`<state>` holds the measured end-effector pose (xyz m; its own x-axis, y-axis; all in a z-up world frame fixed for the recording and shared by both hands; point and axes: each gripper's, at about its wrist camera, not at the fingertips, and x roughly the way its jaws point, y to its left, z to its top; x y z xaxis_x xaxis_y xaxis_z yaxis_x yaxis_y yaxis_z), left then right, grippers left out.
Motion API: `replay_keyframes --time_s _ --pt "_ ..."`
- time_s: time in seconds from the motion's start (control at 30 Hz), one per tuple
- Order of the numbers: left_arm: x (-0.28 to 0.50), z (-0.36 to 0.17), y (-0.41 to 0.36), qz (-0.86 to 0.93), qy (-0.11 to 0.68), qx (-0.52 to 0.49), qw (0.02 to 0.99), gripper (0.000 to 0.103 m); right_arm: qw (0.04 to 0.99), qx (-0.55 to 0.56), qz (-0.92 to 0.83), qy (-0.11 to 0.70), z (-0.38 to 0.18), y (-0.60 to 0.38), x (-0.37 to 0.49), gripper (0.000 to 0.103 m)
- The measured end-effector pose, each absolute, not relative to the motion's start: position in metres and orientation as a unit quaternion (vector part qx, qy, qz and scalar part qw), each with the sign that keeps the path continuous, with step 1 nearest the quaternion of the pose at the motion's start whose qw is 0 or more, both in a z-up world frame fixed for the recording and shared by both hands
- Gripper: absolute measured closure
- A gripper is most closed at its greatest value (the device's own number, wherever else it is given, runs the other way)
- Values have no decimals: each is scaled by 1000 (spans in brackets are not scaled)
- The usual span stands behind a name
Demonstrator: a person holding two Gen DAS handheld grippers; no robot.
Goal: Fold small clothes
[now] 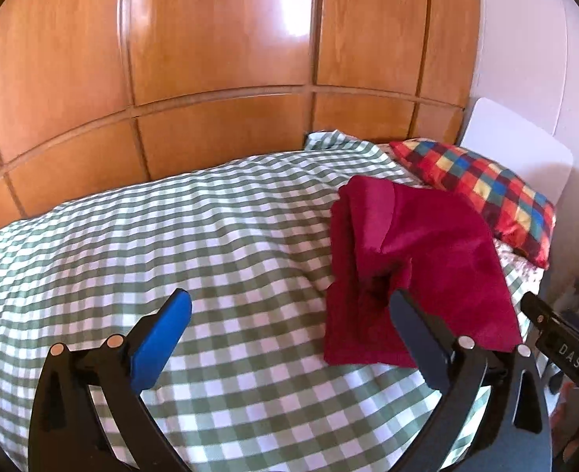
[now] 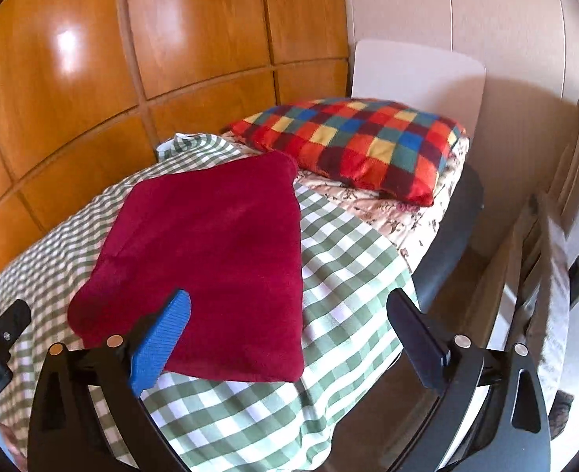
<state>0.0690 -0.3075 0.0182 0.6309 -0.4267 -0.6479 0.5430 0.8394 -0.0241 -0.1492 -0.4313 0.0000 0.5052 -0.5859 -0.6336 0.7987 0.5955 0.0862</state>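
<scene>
The red cloth (image 2: pixel 214 259) lies folded on the checked bedspread (image 1: pixel 171 236), just ahead of the right claw (image 2: pixel 289 314) and to the right of the left claw (image 1: pixel 289 310). Both claws hover low over the bed, jaws spread wide and gripping nothing. A patchwork pillow (image 2: pixel 352 141) sits beyond.

My left gripper (image 1: pixel 289 314) hangs wide open above the bed (image 1: pixel 132 236), holding nothing. My right gripper (image 2: pixel 289 314) also gapes empty above it, near the bed's edge.
</scene>
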Motion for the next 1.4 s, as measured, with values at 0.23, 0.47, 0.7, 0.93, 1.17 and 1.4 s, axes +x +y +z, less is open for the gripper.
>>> replay_keyframes --time_s 0.23,0.47,0.7,0.93,1.17,1.4 --pt "49 16 -301 -256 320 106 906 2 850 175 -408 283 3 -421 -149 4" --pt "47 17 -291 -251 332 91 905 2 854 165 -412 272 11 -414 -150 4" --pt "45 17 -290 -248 326 92 908 2 853 163 -412 277 11 -414 -150 4" --pt "48 14 -288 -244 330 92 907 2 853 154 -413 278 11 -412 -148 4" --pt "49 13 -286 -244 331 90 907 2 854 149 -413 277 12 -410 -145 4" --pt "49 14 -283 -240 331 87 908 2 857 148 -410 277 13 -405 -143 4"
